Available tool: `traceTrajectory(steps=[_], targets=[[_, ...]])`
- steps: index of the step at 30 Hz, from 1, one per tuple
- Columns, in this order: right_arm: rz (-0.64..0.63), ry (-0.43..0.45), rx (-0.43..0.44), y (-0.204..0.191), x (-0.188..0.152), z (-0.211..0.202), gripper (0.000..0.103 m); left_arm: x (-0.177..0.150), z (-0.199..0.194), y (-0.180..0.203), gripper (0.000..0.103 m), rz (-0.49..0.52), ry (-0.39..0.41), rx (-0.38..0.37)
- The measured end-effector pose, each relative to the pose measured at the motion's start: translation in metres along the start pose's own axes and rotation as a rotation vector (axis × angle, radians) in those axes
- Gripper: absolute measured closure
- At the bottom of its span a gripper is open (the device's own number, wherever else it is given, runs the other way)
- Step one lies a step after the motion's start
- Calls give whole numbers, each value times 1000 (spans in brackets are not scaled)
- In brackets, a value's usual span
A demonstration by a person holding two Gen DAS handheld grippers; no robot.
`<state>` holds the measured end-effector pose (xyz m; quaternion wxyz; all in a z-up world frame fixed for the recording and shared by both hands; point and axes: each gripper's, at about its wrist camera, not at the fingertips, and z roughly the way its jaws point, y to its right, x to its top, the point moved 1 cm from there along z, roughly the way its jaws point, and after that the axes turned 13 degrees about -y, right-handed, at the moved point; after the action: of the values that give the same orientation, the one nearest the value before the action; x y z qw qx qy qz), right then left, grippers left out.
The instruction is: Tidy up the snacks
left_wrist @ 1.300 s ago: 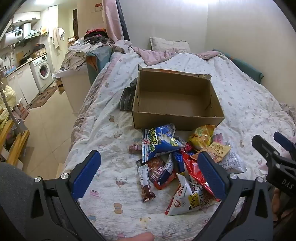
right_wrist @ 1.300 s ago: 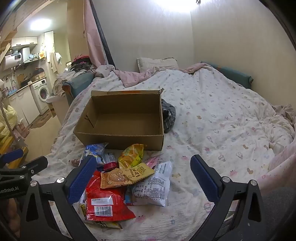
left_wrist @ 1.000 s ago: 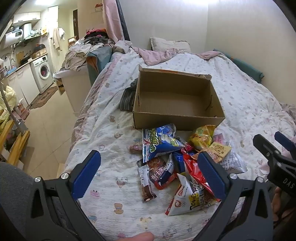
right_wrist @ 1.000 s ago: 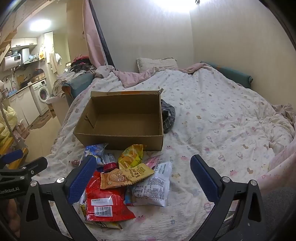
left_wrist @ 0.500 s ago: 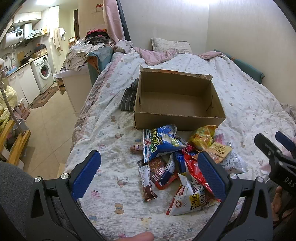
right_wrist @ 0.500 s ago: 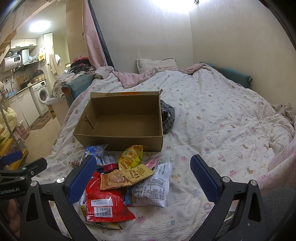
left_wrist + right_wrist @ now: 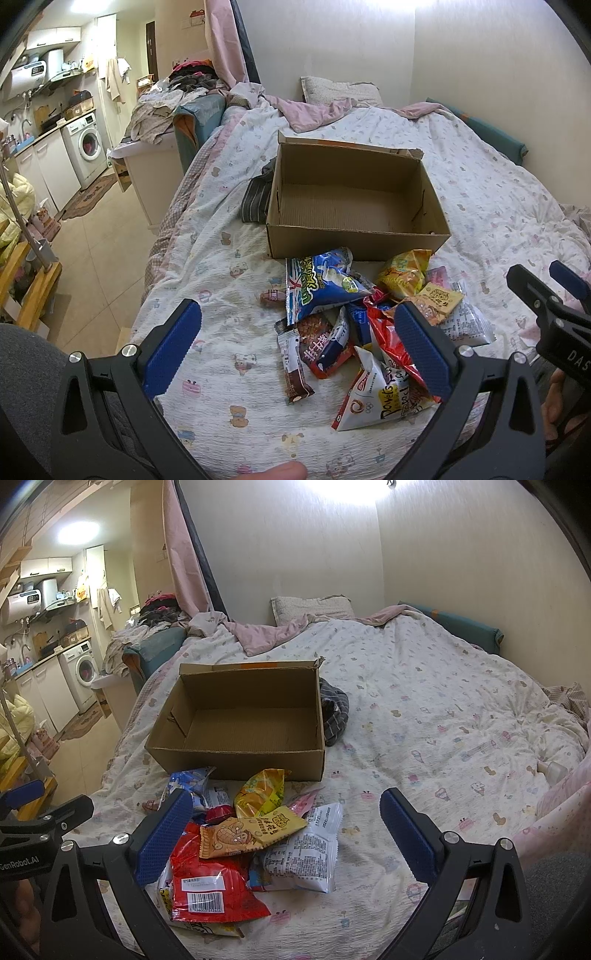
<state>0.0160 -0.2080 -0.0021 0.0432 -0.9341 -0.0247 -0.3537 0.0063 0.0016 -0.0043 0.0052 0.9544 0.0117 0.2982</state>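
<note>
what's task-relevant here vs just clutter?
For the job:
- cardboard box, nothing in it
- snack packets piled in front of it
- left gripper and right gripper, both open

Just lying about:
- striped cloth beside the box
- pillow
- washing machine
- pink blanket

Open cardboard box (image 7: 236, 734) on bed (image 7: 424, 720), snack packets (image 7: 255, 834) heaped just before it, right tool (image 7: 286, 830) spread wide above them
</note>
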Motion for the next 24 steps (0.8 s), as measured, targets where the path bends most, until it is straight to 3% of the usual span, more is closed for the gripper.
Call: traceTrajectory(steps=[24], targets=[[1, 5, 1, 0, 1, -1, 0, 1, -3, -7, 0, 1, 3, 3]])
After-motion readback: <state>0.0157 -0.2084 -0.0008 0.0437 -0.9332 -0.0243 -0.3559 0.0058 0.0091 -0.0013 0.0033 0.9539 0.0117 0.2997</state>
